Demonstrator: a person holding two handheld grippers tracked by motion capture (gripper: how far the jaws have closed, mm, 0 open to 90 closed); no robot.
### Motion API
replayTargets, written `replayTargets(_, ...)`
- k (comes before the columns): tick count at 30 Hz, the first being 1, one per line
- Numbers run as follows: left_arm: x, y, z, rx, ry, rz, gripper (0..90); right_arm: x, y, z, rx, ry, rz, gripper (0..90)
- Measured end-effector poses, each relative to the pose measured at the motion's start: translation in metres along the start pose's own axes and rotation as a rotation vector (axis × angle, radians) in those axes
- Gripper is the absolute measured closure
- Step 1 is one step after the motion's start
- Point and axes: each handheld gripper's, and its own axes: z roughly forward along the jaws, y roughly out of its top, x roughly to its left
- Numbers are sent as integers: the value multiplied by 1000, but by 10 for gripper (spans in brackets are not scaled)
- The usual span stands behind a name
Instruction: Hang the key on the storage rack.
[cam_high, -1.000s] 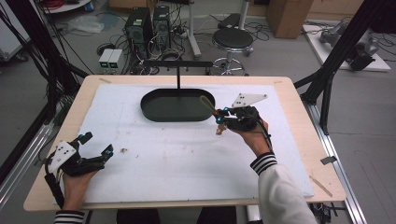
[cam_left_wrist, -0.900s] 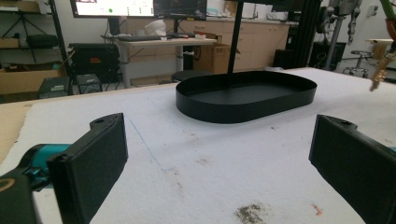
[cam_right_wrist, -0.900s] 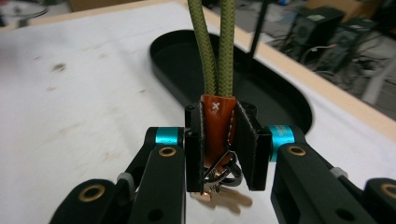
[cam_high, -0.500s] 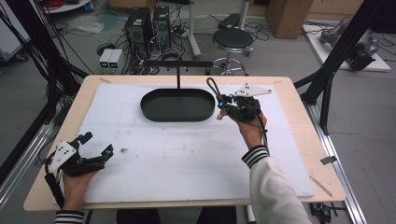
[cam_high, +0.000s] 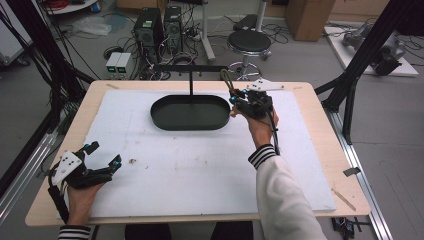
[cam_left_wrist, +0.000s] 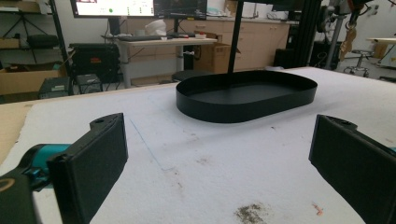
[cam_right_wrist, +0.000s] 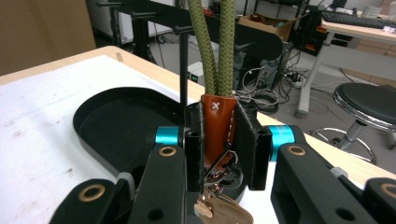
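Your right gripper (cam_right_wrist: 219, 154) pinches the brown leather tab of a key strap (cam_right_wrist: 217, 126), green cord loop up and keys dangling below, likely so the loop can catch the black stand (cam_high: 191, 80) at upper centre. The black tray (cam_high: 189, 112) sits just left of it, under the stand. Your left gripper (cam_left_wrist: 219, 168), jaws spread and empty, rests at lower left, clear of the route.

no text, label or number is legible on anything here.

The right gripper (cam_high: 235, 98) carried the keychain (cam_right_wrist: 218, 128) back past the tray's (cam_high: 165, 120) end
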Motion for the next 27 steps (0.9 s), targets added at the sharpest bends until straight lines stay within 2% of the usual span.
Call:
replayTargets(5, 0, 0, 0, 0, 1, 1, 49, -1, 3, 13, 1, -8, 14, 743)
replayTargets(8, 0, 0, 0, -1, 1, 2, 49, -1, 2, 21, -7, -29, 24, 744)
replayTargets(11, 0, 0, 0, -1, 1, 2, 49, -2, -2, 28, 9, -35, 41, 743)
replayTargets(17, 0, 0, 0, 0, 1, 2, 49, -1, -6, 38, 29, -49, 39, 743)
replayTargets(27, 0, 0, 0, 2, 1, 4, 49, -3, -12, 48, 42, -80, 63, 743)
